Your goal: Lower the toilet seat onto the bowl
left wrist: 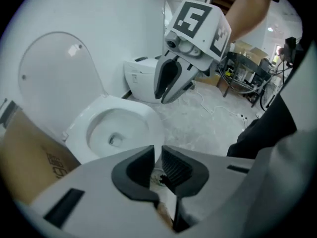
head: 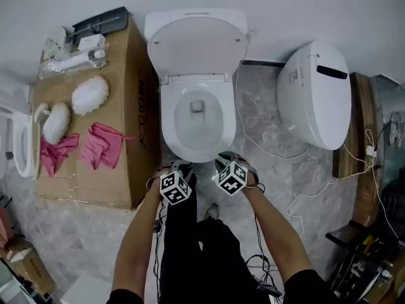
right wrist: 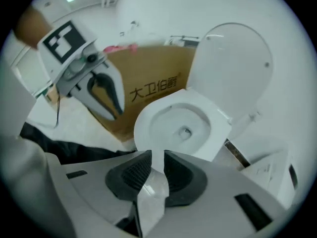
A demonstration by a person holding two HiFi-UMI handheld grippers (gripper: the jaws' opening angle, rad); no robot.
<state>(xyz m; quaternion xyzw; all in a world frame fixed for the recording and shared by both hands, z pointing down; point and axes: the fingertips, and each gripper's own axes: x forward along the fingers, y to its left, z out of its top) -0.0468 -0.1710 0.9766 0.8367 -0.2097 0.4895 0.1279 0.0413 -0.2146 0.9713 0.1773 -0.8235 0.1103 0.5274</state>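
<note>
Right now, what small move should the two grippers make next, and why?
Probably just draw both grippers back. The white oval toilet seat already lies flat on the white ceramic bowl; only the white lid stands up. The left gripper and right gripper hover before its front rim, jaws narrowly apart, gripping nothing.

On the cardboard box (head: pixel 120 56) lie two pink cloths (head: pixel 101 145) and two white fluffy pads (head: pixel 88 95), right of that box stand two toilets (head: pixel 169 116), and two grippers (head: pixel 180 168) hover near its corner.
</note>
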